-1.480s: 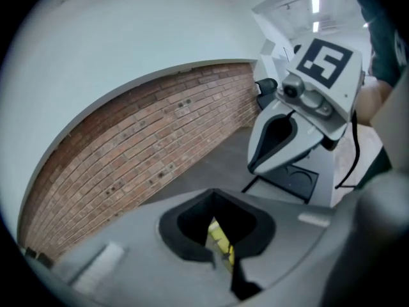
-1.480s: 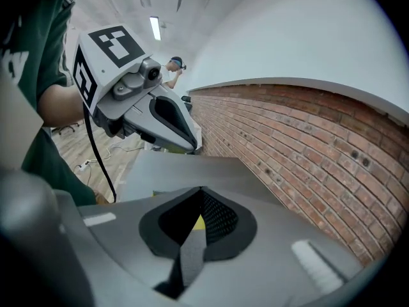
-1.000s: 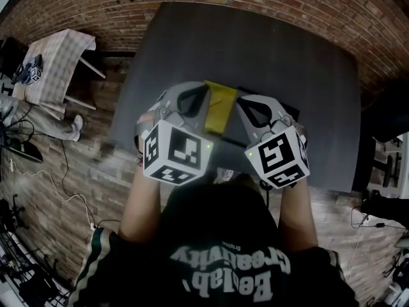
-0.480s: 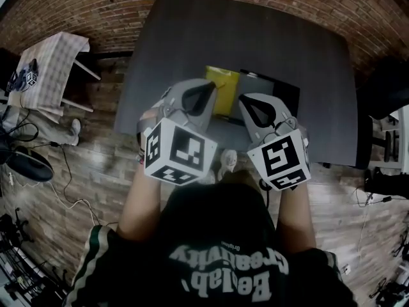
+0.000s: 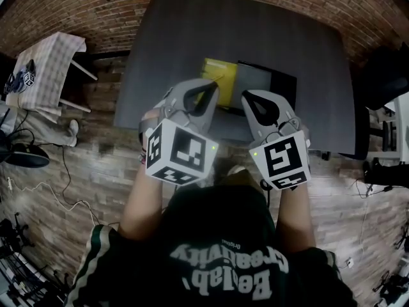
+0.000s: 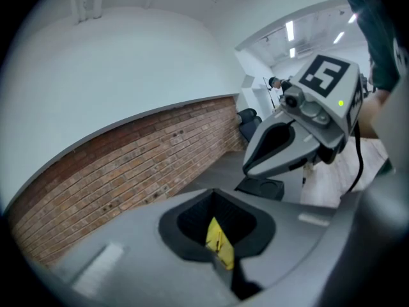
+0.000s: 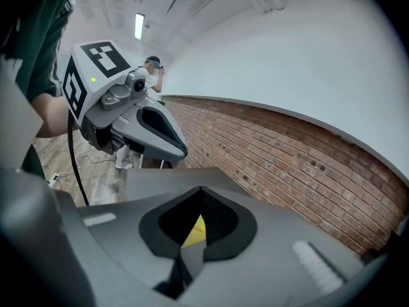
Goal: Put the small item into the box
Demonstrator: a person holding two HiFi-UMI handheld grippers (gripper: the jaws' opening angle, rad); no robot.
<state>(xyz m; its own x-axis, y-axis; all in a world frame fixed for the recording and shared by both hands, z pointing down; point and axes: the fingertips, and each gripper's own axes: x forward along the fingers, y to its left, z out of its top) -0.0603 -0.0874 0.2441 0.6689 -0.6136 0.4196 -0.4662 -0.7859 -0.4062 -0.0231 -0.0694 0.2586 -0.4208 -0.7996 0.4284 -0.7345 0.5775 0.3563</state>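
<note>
- The flat, rectangular yellow item lies against the black box's left side.
- The left gripper and right gripper hover before the box, both clenched empty.

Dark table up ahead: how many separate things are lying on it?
2. A yellow item lies at its middle, and a black box sits just right of it. The left gripper and right gripper cover part of the table, so more could be hidden.
</note>
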